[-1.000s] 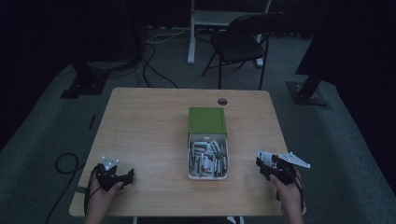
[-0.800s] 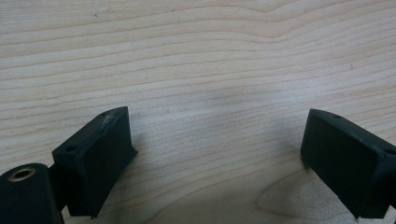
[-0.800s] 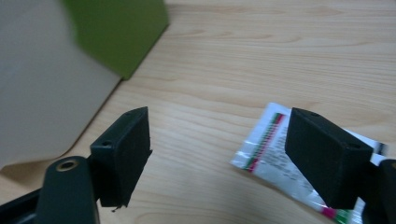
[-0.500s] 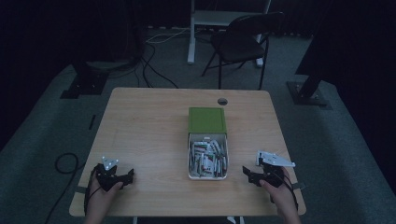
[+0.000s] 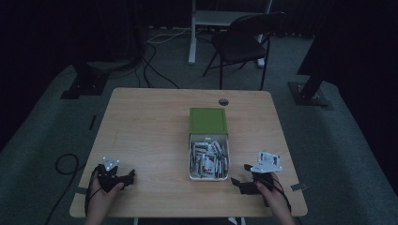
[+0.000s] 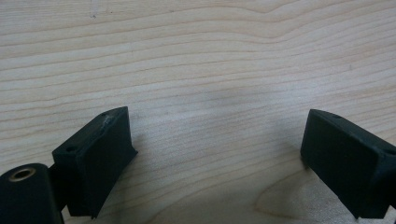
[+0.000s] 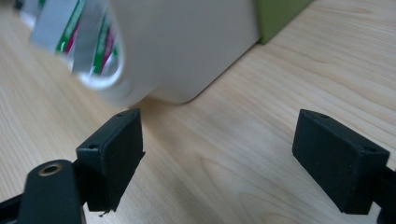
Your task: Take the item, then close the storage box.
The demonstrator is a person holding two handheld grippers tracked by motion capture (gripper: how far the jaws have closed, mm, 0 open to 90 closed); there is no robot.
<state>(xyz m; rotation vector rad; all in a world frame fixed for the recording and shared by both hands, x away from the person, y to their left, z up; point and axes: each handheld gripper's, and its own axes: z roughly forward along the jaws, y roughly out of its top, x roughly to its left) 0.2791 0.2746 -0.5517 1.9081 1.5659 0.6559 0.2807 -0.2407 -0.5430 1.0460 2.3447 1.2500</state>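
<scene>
lying lengthwise away from person, white box (image 5: 209,158); right gripper (image 5: 241,180) released beside it, jaws just widened.

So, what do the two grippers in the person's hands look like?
Both are black. The left gripper has a grey three-cornered plate with white dots on top and a black cable behind it. The right gripper carries a similar plate, paler and larger. Close up, each jaw ends in a blocky black pad with small holes.

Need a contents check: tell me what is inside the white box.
The white rectangular box is packed with small white packets with green and red print, piled loosely. Whatever lies beneath the top layer, and the box floor, is covered.
</scene>
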